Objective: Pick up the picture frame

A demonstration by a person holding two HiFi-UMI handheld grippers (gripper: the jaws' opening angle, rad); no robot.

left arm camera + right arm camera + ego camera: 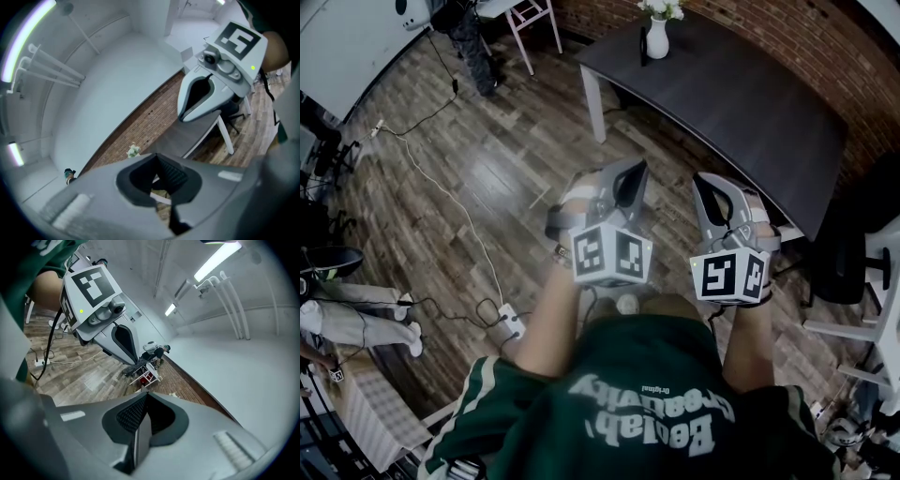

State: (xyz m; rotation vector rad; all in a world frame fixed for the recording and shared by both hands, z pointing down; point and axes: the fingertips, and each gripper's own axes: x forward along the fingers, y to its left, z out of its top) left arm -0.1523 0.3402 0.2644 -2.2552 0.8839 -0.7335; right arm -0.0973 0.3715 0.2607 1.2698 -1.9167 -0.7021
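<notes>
A small dark upright thing point(643, 45), possibly the picture frame, stands beside a white vase of flowers point(657, 36) at the far end of the dark table point(741, 108). It is too small to make out. I hold both grippers side by side in front of my chest, over the wooden floor and short of the table. The left gripper point(621, 184) is shut with nothing in it, as its own view point(161, 185) shows. The right gripper point(713, 192) is also shut and empty point(142, 420). The flowers point(133, 151) show past the left jaws.
A white cable runs across the floor to a power strip point(512, 323) at my left. Someone's legs point(356, 317) stand at the far left. A white stool point(532, 26) is at the back, a black chair point(853, 253) at the right. A brick wall backs the table.
</notes>
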